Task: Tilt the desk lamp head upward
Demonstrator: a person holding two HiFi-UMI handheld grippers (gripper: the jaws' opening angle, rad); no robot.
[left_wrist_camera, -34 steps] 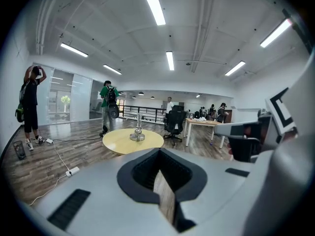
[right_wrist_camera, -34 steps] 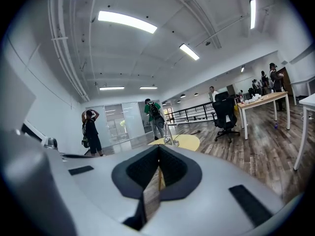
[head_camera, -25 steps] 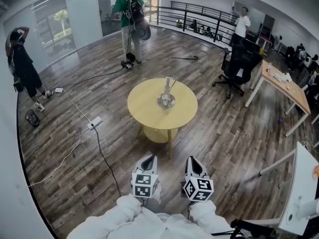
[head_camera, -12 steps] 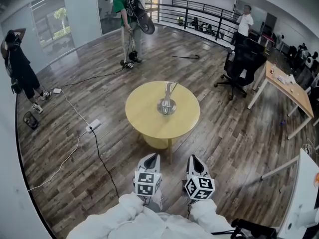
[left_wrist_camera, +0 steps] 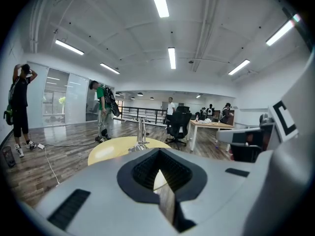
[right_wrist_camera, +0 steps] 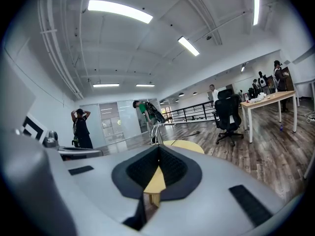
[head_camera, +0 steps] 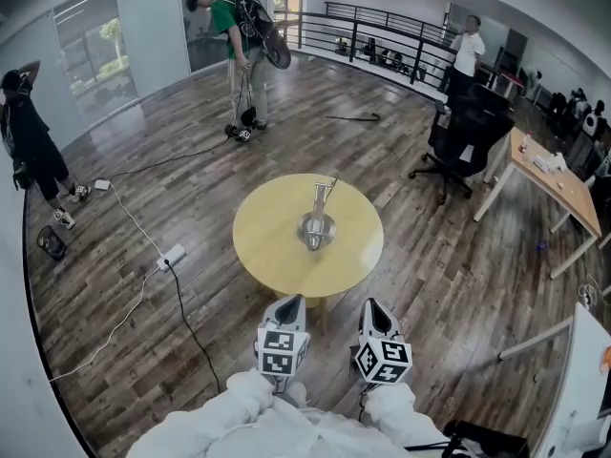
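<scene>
Closer to the round yellow table [head_camera: 263,256] than a second ago, near rim now just ahead of the tips. Held side by side, close together, pointing at the table: left gripper [head_camera: 290,301] and right gripper [head_camera: 371,304], white sleeves [head_camera: 239,408] behind. Both pressed fully shut, jaws together, gripping nothing. Ahead of the pair, roughly between their lines and near mid-table: desk lamp [head_camera: 317,225], round metal base flat on the top, thin stem upright, head too small to read, well apart from either tip. Far ahead-left, beyond the table: person in green [head_camera: 229,27] with a backpack. Far ahead-right: black office chair [head_camera: 465,127] and wooden desk [head_camera: 554,175].
</scene>
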